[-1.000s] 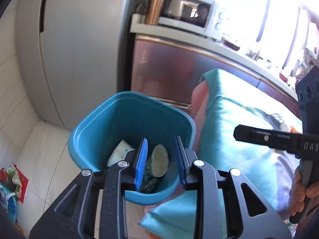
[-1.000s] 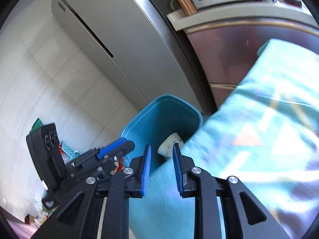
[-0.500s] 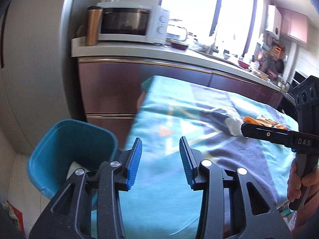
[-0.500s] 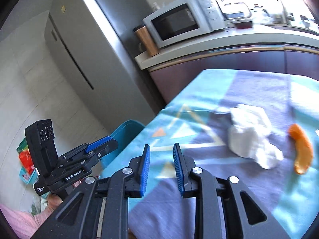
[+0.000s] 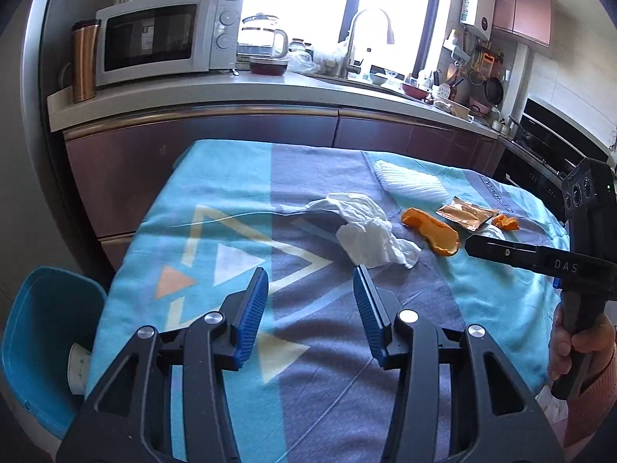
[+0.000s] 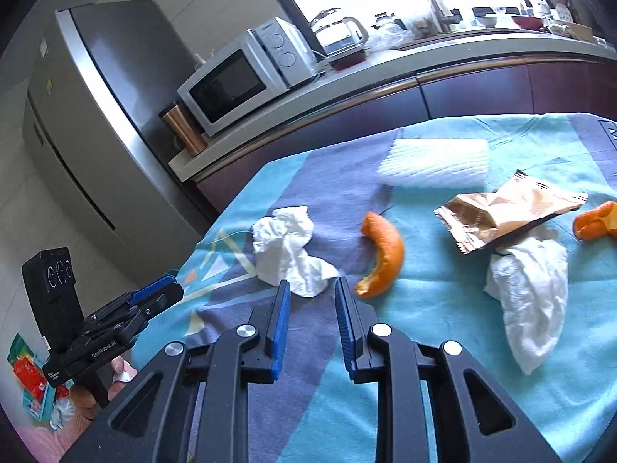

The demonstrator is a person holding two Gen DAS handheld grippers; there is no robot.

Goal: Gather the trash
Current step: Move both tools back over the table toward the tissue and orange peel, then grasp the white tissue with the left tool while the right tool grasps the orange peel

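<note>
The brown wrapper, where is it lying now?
In the right wrist view the brown wrapper lies on the cloth at the right, between two orange peels, its near edge over a white tissue.

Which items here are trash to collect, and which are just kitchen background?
Job:
crumpled tissue
curved orange peel
gold wrapper
second tissue
small orange peel
blue bin

Background:
microwave
copper tumbler
kettle
fridge
folded white cloth

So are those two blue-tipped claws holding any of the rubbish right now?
No. The left gripper and right gripper are both empty, jaws apart above the cloth; the nearest crumpled tissue lies untouched.
</note>
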